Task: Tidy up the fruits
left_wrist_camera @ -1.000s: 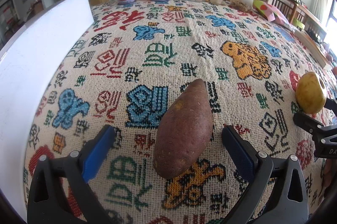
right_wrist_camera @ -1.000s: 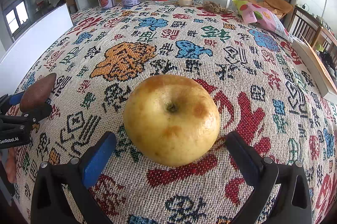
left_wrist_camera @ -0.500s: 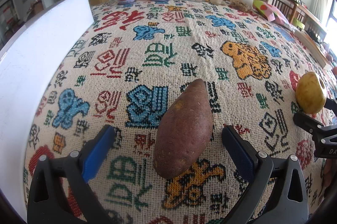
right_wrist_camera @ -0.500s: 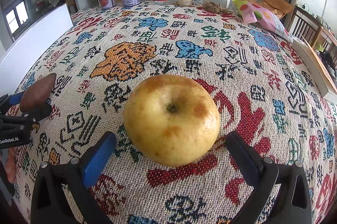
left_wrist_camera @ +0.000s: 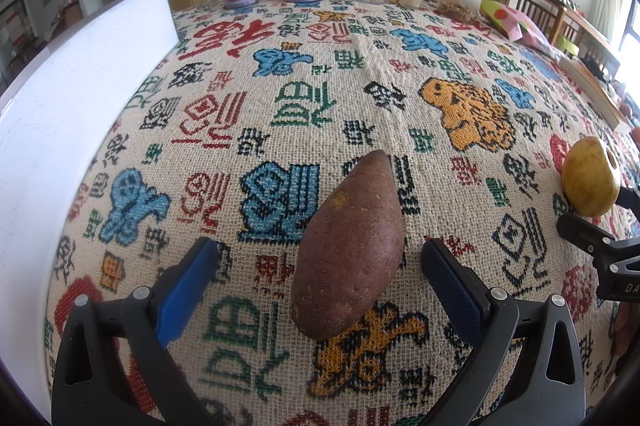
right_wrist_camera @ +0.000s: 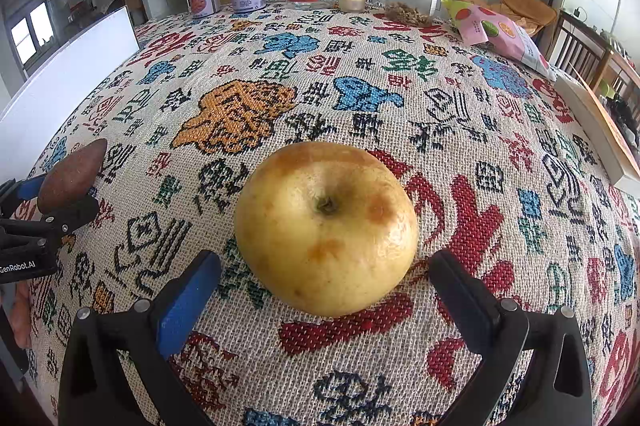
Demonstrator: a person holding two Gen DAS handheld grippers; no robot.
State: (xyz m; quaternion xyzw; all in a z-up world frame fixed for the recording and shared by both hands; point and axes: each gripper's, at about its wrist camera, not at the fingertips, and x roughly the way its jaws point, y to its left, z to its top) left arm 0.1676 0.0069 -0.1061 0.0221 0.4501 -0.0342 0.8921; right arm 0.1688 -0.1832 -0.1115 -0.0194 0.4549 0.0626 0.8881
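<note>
Two pieces of produce are lying on the woven tablecloth, one between each pair of my fingers. I am holding my left gripper spread wide around the sweet potato, neither blue pad touching its skin; it is lying lengthwise, pointed tip away from me, blunt end nearest me. I am judging it dense, stiff and rough-skinned, so it should not slip; its thick middle, level with my pads, looks the best place to close on, since the taper would let it squirt forward. I am holding my right gripper equally wide around the yellow apple, which is sitting just right of the sweet potato, stem dimple upward. It is looking firm but smooth, round and easily bruised, so I would be squeezing gently across its widest girth.
</note>
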